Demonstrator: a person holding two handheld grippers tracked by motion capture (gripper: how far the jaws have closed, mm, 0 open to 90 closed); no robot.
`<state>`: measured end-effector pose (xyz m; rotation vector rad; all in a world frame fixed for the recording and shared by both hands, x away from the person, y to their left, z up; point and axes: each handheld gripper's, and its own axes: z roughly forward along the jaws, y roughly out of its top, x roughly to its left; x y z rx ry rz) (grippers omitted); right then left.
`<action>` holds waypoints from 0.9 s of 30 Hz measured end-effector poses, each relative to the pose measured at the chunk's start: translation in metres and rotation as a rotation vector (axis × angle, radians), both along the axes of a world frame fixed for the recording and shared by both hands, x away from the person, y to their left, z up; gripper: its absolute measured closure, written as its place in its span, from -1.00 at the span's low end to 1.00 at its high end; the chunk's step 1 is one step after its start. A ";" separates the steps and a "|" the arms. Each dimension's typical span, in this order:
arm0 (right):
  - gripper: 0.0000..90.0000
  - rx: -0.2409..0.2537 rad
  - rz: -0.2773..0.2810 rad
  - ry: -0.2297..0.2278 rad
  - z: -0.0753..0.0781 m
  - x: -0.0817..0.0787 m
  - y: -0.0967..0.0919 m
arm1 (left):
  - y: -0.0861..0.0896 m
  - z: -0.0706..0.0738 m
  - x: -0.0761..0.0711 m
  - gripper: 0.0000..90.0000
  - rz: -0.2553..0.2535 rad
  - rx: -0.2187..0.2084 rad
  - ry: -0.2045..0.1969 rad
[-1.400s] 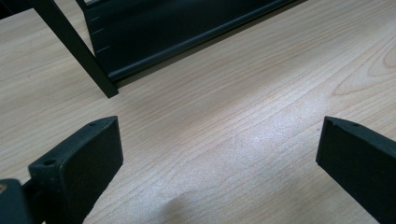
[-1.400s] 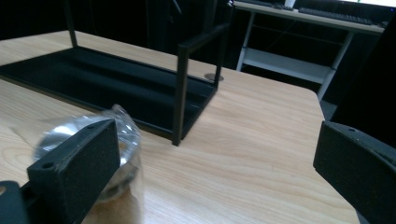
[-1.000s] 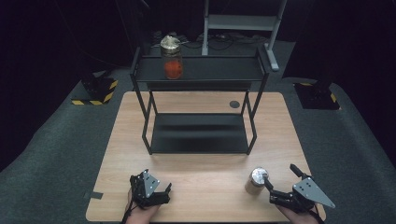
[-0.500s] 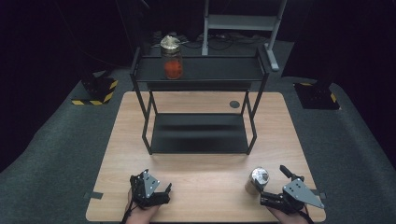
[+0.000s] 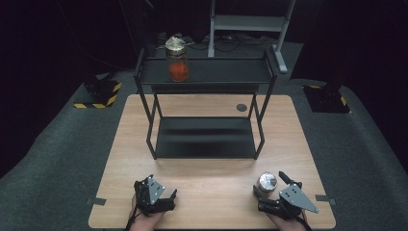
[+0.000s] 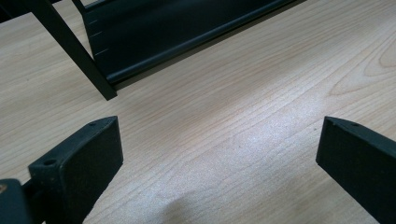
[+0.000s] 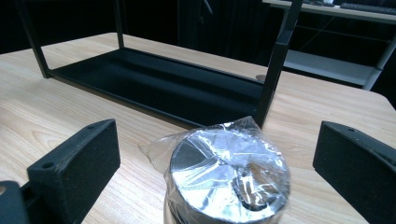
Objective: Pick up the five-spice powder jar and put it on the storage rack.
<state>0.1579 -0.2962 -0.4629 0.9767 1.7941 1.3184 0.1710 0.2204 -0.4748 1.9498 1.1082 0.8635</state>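
Near the bench's (image 5: 211, 192) front right corner: a metal can (image 5: 267, 183), upright, top wrapped in clear film. Right gripper (image 5: 272, 188) low over the front edge, jaws wide apart, one either side of the can, neither touching it. From the right gripper view: can (image 7: 228, 179) standing between the two black jaws, film crinkled over the lid. Right gripper (image 7: 217, 172) aimed toward the black rack (image 7: 168, 88) behind the can.

Near the front left corner: left gripper (image 5: 161, 197), jaws wide apart, bare wood between them. Left gripper view: gripper (image 6: 219, 158) over bare bench, rack's lower shelf (image 6: 177, 28) and one leg beyond.

Rack (image 5: 207, 139) at the bench's middle toward the back edge; on its upper shelf, left end, a jar (image 5: 176, 60) with red contents and a covered top.
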 end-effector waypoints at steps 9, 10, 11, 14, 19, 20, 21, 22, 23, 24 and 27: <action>-0.92 -0.006 -0.014 0.019 -0.007 0.006 0.008 | 0.001 0.000 0.000 -0.98 0.000 -0.005 -0.002; -0.90 -0.007 -0.014 0.020 -0.008 0.007 0.009 | 0.001 0.000 0.000 -0.98 0.001 -0.006 -0.002; -0.89 -0.009 -0.013 0.022 -0.008 0.008 0.010 | 0.001 -0.001 0.000 -0.98 0.001 -0.006 -0.002; -0.81 -0.019 -0.015 0.024 -0.010 0.008 0.012 | 0.001 -0.001 -0.001 -0.98 0.002 -0.008 -0.003; -0.73 -0.010 -0.026 0.019 -0.012 0.007 0.011 | 0.001 0.000 0.000 -0.98 0.002 -0.009 -0.002; -0.72 -0.005 -0.028 0.017 -0.012 0.007 0.011 | 0.001 0.000 0.000 -0.98 0.001 -0.009 -0.001; -0.70 -0.001 -0.029 0.016 -0.012 0.006 0.011 | 0.001 0.000 0.000 -0.98 0.001 -0.010 -0.001; -0.69 0.002 -0.031 0.016 -0.013 0.006 0.010 | 0.001 0.000 0.000 -0.98 0.001 -0.010 -0.001; -0.66 0.004 -0.033 0.015 -0.013 0.006 0.010 | 0.001 0.000 0.000 -0.98 0.001 -0.010 -0.001; -0.64 0.006 -0.033 0.012 -0.013 0.005 0.010 | 0.001 -0.001 0.000 -0.98 0.002 -0.011 -0.001; -0.58 0.010 -0.034 0.008 -0.014 0.004 0.008 | 0.001 0.000 0.000 -0.98 0.001 -0.009 -0.002</action>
